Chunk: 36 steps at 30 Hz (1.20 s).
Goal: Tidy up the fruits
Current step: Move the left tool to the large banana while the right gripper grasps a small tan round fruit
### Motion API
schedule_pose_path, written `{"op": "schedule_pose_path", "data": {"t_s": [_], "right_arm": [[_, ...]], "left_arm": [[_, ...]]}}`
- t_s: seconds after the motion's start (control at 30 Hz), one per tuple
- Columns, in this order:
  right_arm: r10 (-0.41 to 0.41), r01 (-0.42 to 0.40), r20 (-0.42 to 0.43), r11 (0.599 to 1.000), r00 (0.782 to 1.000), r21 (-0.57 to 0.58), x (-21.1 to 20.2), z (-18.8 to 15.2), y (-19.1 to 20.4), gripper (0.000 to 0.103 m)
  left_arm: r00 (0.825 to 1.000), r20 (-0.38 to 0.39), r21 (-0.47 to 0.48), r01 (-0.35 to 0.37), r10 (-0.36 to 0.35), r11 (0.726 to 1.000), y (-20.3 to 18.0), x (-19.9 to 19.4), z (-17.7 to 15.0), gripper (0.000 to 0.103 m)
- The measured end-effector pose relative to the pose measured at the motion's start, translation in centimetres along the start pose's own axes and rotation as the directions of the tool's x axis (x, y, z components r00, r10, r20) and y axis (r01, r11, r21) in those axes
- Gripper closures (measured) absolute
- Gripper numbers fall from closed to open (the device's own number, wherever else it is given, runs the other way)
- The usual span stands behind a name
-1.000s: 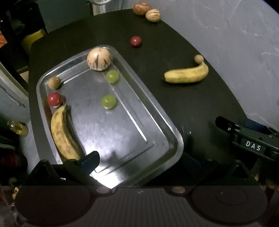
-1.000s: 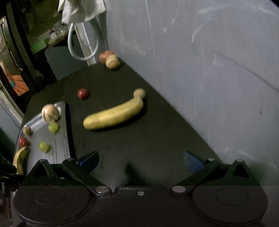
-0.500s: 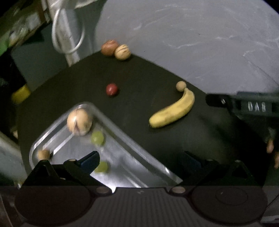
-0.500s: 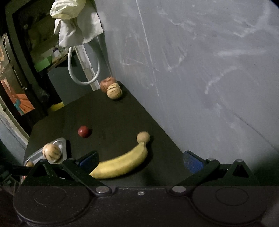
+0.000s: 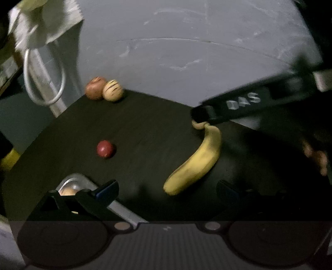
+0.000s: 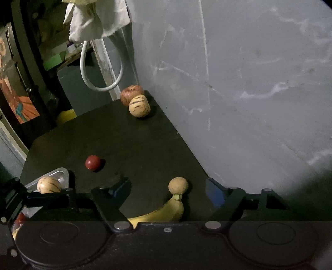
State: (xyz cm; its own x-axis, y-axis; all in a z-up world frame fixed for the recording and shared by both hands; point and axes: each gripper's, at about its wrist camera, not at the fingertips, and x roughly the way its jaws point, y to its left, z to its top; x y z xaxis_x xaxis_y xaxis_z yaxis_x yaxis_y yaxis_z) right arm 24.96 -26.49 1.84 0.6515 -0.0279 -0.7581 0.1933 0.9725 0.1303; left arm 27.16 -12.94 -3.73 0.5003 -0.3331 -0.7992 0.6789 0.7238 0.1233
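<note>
- The dark table (image 6: 134,145) ends at the grey wall (image 6: 249,83) on its right; its far corner sits beside a white post with a hanging loop of cable (image 6: 99,68) and a white cloth (image 6: 97,18) above.
- The metal tray (image 5: 71,182) shows only its far corner at the lower left of both views, and the left gripper's body covers the rest of it.
- Open dark surface lies between the tray corner, the red ball-like fruit (image 5: 105,149) and the banana (image 5: 196,160); the far half of the table is bare up to the corner pair.
- The left gripper (image 5: 168,188) hovers with its fingers wide apart and nothing between them, the banana's lower tip lying in the gap ahead.
- The right gripper (image 6: 168,191) is also spread wide and empty, with the banana's stem end and the small tan round fruit (image 6: 178,185) sitting between its fingers.
- Counted on the table: one banana, one small tan fruit touching its stem, one small red fruit alone, one reddish apple (image 6: 131,94) and one striped pale fruit (image 6: 139,106) touching each other in the far corner.
- Counted in the tray: one striped pale fruit (image 6: 48,185), something red (image 6: 19,218) that is probably a fruit, and a yellow sliver too hidden to name.
</note>
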Motion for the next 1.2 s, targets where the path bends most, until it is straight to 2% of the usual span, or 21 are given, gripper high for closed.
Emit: {"op": "schedule_pose_path", "data": {"t_s": [0.2,0.37,0.47,0.8,1.1,1.2], "right_arm": [[-0.008,0.008,-0.031,1.000,0.999,0.008,1.5,-0.1,-0.1,0.035],[-0.023,0.025,-0.044,0.999,0.999,0.036,2.5,-0.1,-0.1,0.044],[-0.034,0.036,-0.049,0.998,0.998,0.049,3.1,0.0,0.0,0.049],[-0.076,0.081,-0.082,0.994,0.994,0.068,4.7,0.3,-0.1,0.059],[-0.077,0.086,-0.105,0.993,0.991,0.082,5.2,0.5,-0.4,0.062],[-0.074,0.084,-0.110,0.993,0.991,0.084,5.4,0.5,-0.5,0.066]], "left_arm": [[0.999,0.028,0.078,0.019,-0.022,0.997,-1.1,1.2,0.2,0.006],[0.999,0.015,0.051,0.042,-0.043,0.998,-0.9,1.7,0.0,0.019],[0.998,0.017,0.033,0.058,-0.059,0.998,-0.6,2.0,-0.1,0.022],[0.994,0.024,0.074,0.101,-0.103,0.992,-0.4,2.8,-0.1,0.032],[0.989,0.017,0.108,0.141,-0.144,0.984,-0.8,3.3,0.2,0.037],[0.988,0.015,0.116,0.149,-0.152,0.982,-0.9,3.5,0.4,0.039]]}}
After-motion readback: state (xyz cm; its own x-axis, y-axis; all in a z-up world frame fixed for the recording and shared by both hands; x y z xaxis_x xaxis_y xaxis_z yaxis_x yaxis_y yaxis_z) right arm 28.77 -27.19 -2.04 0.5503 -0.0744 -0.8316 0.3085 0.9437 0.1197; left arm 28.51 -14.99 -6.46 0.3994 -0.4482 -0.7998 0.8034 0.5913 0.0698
